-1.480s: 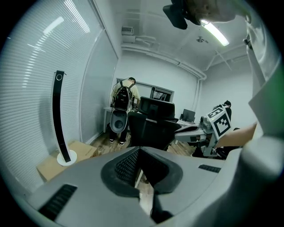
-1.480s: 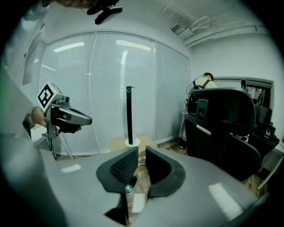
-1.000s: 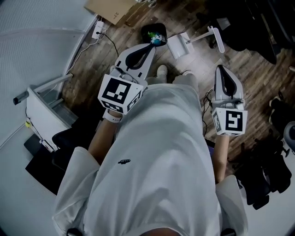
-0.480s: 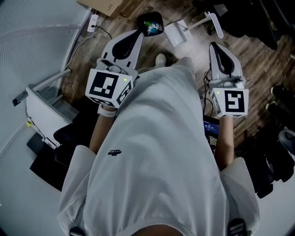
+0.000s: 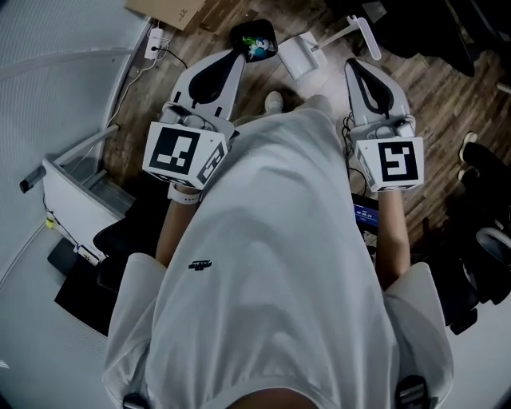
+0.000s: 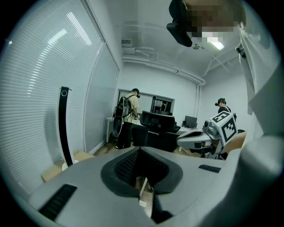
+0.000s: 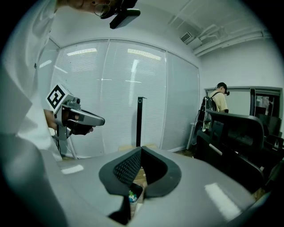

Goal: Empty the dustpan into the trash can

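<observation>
— Where is the dustpan [image 5: 297,56]?
— It lies on the wooden floor [image 5: 431,84] ahead of the person. Its white pan is just beside the trash can [image 5: 255,40], and its long handle runs off toward the upper right of the head view. Neither gripper touches it.

— And the trash can itself?
— It is a small black one standing on the floor, with colourful scraps inside. The right gripper view also catches it, low down through the gap under the jaws.

— What does the left gripper [image 5: 237,54] carry?
— Nothing. The left gripper view shows its jaws pressed together with nothing between them. From the head view its tip sits near the left side of the trash can.

— And the right gripper [image 5: 354,64]?
— The same: jaws closed on each other and empty. Its tip lies to the right of the dustpan's pan, under the far end of the handle as the head view shows it. Both grippers are held out in front of the person's white shirt [image 5: 279,264].

— What else is around?
— A flat piece of cardboard [image 5: 164,9] and a white power strip [image 5: 154,38] lie on the floor at the upper left. One shoe [image 5: 274,101] shows between the two grippers. Across the room, a person with a backpack [image 6: 128,110] stands near a dark office chair [image 6: 156,120].
</observation>
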Demonstrator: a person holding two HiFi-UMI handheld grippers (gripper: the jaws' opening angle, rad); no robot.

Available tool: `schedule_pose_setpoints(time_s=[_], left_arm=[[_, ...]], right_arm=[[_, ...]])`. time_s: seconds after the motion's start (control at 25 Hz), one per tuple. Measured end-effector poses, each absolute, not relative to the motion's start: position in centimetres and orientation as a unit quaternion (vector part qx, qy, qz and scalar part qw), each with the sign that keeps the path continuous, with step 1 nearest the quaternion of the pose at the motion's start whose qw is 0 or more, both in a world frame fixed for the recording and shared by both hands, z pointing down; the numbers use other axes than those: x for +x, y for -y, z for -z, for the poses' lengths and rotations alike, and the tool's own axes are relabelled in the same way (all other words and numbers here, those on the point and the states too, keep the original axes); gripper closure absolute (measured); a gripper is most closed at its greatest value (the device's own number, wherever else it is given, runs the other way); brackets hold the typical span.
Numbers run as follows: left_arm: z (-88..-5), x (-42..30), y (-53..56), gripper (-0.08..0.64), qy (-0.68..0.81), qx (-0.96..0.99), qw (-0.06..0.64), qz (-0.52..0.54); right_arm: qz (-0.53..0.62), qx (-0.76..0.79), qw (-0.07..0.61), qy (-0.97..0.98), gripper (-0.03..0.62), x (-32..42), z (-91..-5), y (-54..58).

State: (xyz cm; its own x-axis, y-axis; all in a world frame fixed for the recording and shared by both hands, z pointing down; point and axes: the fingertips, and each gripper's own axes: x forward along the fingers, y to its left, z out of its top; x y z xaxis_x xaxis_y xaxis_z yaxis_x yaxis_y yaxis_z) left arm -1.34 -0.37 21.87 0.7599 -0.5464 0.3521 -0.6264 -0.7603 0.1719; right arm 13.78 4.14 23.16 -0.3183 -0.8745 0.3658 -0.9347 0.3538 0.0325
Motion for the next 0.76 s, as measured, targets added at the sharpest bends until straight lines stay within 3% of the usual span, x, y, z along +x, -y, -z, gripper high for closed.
schedule_pose_setpoints(time_s=[0.76], left_arm=[[-22.2,-1.7,-0.7,0.554,0.312,0.929,0.145,-0.14]], right_arm=[[-0.096,0.543,0.167,0.817,0.581,12.3,-23.5,-4.9]])
